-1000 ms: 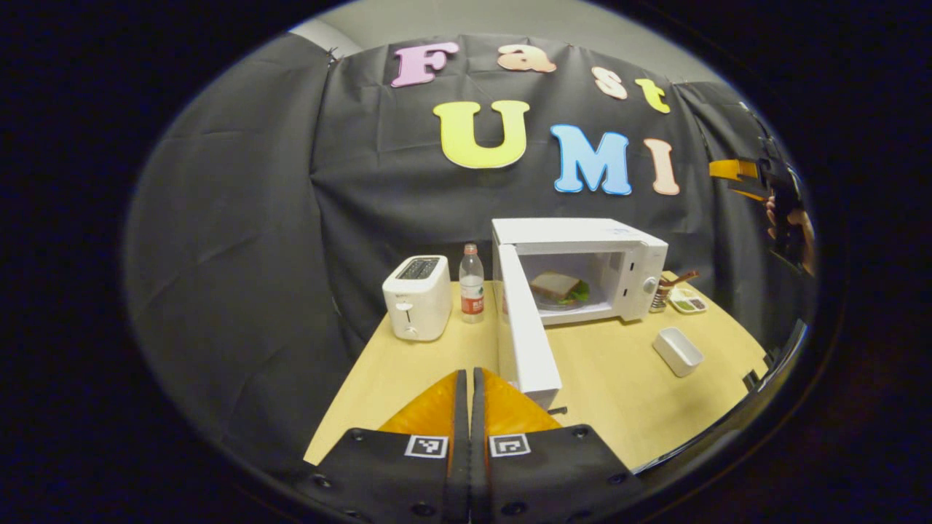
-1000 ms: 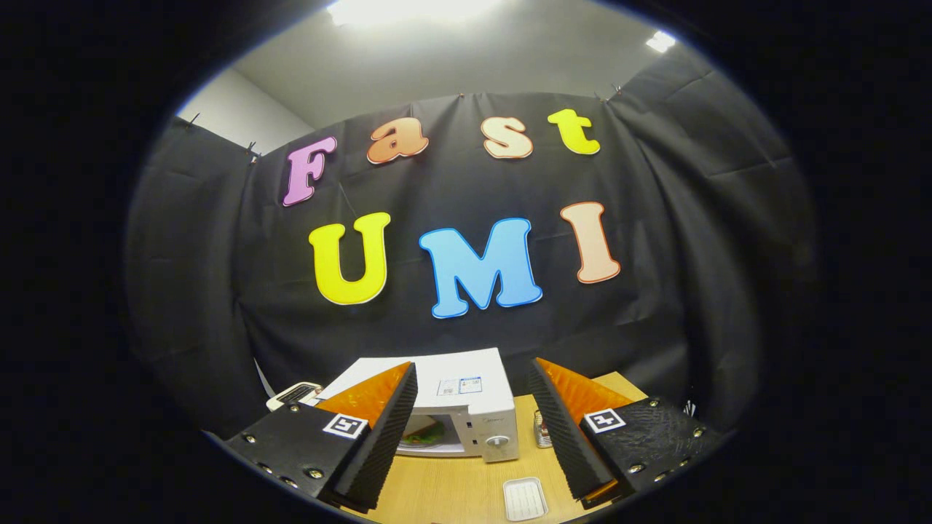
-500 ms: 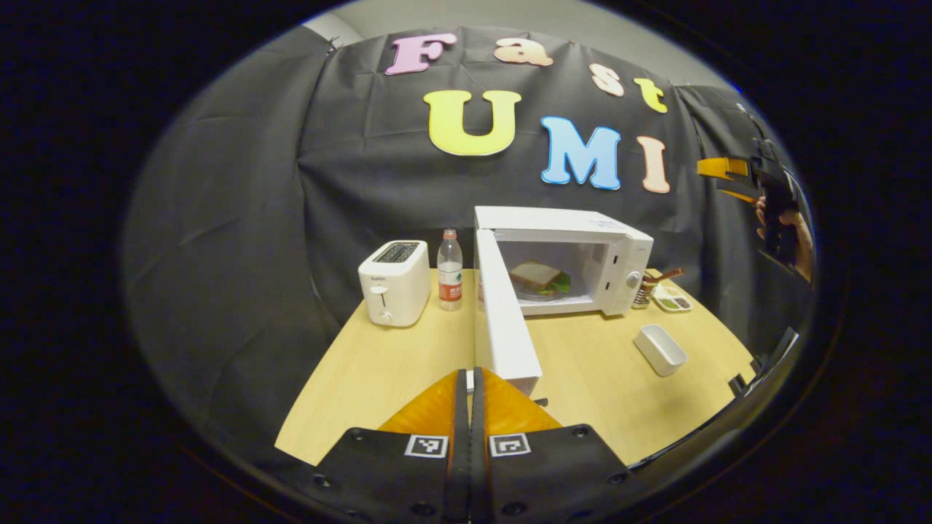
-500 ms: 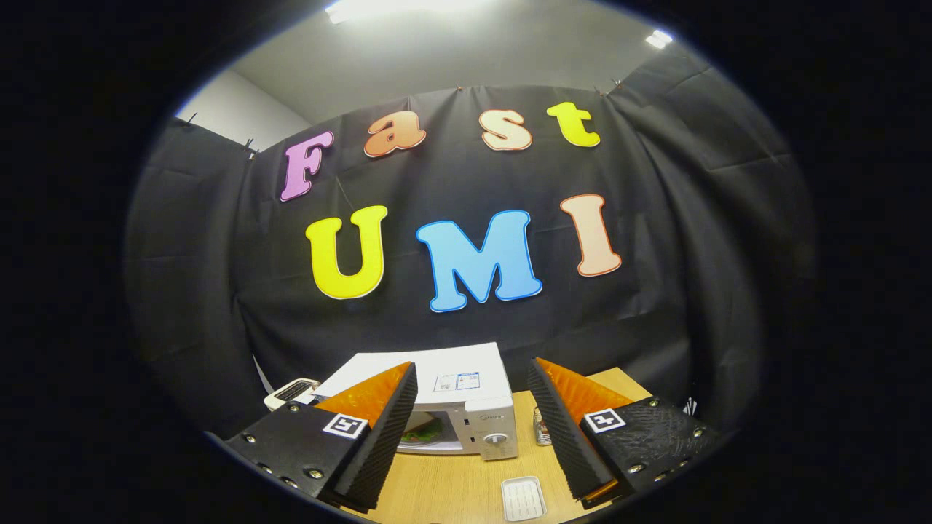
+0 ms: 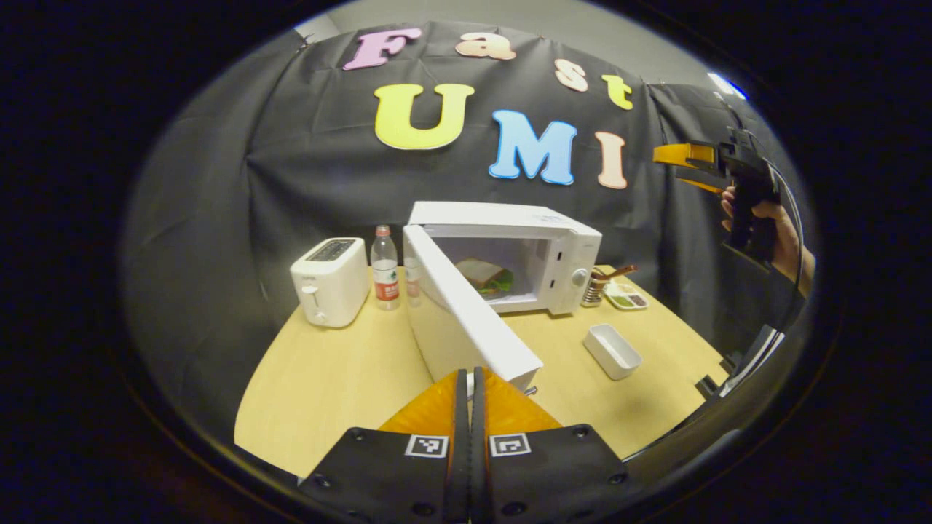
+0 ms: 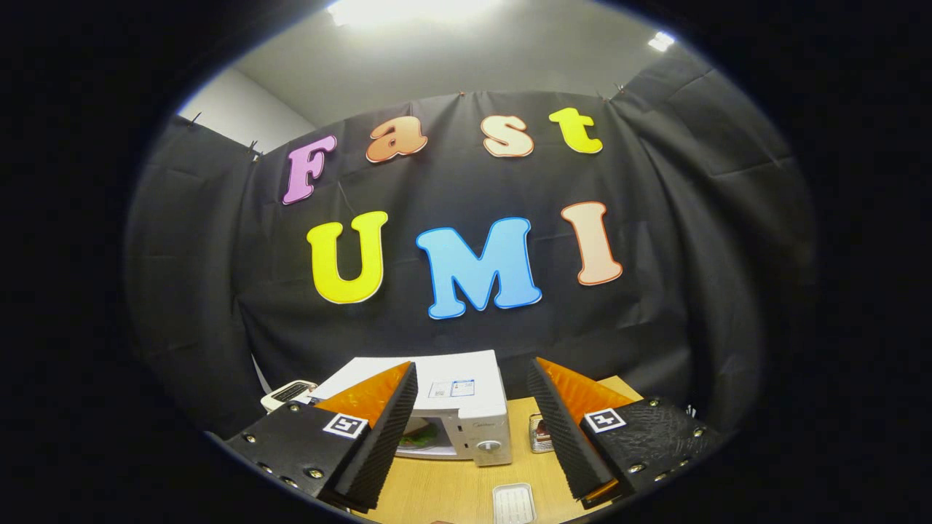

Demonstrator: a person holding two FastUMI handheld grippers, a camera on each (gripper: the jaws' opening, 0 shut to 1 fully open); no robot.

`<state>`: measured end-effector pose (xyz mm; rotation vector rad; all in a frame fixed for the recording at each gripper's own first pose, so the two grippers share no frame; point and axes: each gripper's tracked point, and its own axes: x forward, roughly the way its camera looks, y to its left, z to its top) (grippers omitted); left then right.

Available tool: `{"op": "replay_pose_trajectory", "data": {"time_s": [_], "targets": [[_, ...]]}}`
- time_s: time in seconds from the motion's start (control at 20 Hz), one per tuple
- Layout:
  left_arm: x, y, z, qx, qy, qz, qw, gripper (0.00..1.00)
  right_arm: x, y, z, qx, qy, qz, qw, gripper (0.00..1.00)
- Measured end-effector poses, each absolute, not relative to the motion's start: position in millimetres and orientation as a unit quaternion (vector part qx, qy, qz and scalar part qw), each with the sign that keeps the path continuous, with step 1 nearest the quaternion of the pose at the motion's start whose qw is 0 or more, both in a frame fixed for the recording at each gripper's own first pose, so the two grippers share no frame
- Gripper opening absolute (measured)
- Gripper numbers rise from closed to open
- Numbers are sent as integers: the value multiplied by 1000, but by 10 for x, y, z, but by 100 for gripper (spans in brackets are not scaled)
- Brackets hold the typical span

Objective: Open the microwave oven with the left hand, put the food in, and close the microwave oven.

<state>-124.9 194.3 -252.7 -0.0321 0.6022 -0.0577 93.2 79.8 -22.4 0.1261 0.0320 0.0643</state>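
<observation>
A white microwave (image 5: 553, 233) stands at the back of the wooden table (image 5: 335, 378). Its door (image 5: 466, 320) is swung out towards me, partly open. Inside lies a sandwich (image 5: 486, 275) with green lettuce on a plate. My left gripper (image 5: 470, 386) is shut with nothing between its fingers, its tips close to the door's outer edge. In the right gripper view, my right gripper (image 6: 472, 393) hangs open and empty high above the microwave (image 6: 466, 407). A hand holds that right gripper (image 5: 684, 164) up at the right in the left gripper view.
A white toaster (image 5: 329, 280) and a water bottle (image 5: 384, 268) stand left of the microwave. To its right are a small white rectangular dish (image 5: 611, 351), a coiled holder with a spoon (image 5: 601, 284) and a little tray of condiments (image 5: 626, 295). The table's front edge curves near me.
The left gripper has moved left and turned, so the microwave door now points more towards it and stands at a narrower angle. The right gripper has stayed high, nearly still.
</observation>
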Motion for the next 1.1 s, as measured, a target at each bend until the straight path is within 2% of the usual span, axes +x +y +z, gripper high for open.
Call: {"op": "replay_pose_trajectory", "data": {"time_s": [0.45, 0.7, 0.9, 1.1], "targets": [[-764, 1156, -2629, -19, 299, -120, 947, 7, 801, 473, -315, 59, 16, 2, 998, 92], [-472, 840, -2678, -52, 296, -138, 944, 7, 693, 340, -282, 74, 9, -15, 997, 93], [-243, 637, -2675, -37, 290, -159, 943, 7, 619, 211, -302, 79, 6, -27, 997, 92], [7, 506, -2706, -35, 288, -174, 941, 7, 562, 191, -334, 78, 12, -17, 997, 92]]}}
